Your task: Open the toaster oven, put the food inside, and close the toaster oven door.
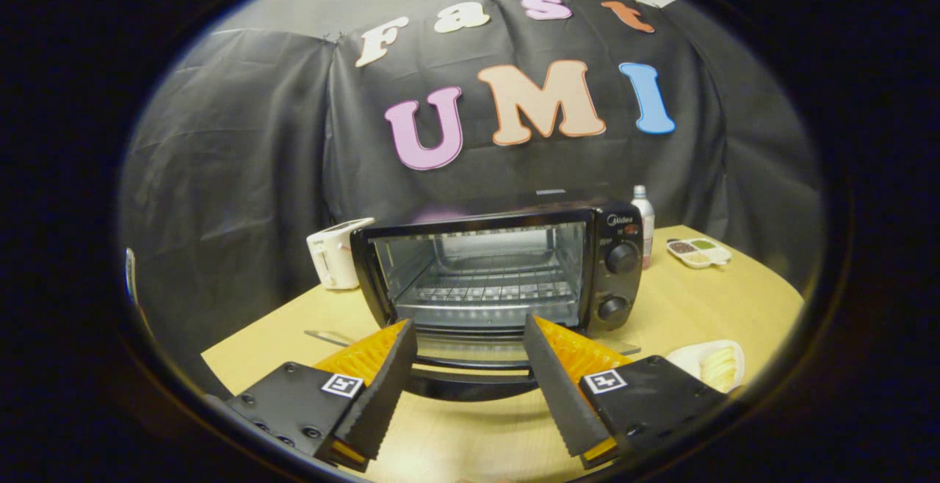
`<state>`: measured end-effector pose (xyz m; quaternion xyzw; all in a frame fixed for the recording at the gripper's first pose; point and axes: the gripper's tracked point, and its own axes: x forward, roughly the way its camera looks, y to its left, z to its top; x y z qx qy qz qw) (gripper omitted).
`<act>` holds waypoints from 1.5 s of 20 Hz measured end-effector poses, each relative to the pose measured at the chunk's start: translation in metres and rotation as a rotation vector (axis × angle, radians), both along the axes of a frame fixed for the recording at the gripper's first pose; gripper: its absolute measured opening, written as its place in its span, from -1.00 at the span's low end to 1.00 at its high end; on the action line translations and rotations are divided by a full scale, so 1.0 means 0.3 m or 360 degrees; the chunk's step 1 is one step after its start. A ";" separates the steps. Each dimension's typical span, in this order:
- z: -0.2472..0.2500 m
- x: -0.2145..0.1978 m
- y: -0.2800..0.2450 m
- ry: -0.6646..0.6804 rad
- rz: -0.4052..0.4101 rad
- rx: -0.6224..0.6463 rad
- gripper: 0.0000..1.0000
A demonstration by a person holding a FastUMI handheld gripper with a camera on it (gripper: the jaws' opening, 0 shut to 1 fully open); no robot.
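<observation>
Your gripper [468, 323] has two long wedge-shaped fingers [374, 395] that stand apart, narrowing to blunt tips. Each inner face is a flat pad cut with fine saw-like teeth along its edge, and each outer face is moulded in ribs. Behind the fingers, at 7 and 5 o'clock from the gap, you see two black boxy blocks [653, 387] with flat matte tops. Each carries a small white square tag [343, 385] printed with a black blocky pattern. Round dark screws [288, 368] sit along the edges of the 7 o'clock block.
</observation>
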<state>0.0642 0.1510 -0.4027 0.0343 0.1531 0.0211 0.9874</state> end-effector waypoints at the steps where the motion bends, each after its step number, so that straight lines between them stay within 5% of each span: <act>1: -0.008 -0.007 -0.003 0.0018 0.0001 0.0016 0.87; 22: -0.278 -0.106 -0.019 0.0381 -0.0027 -0.0032 0.87; 30: -0.290 -0.096 -0.010 0.0332 -0.0006 -0.0132 0.89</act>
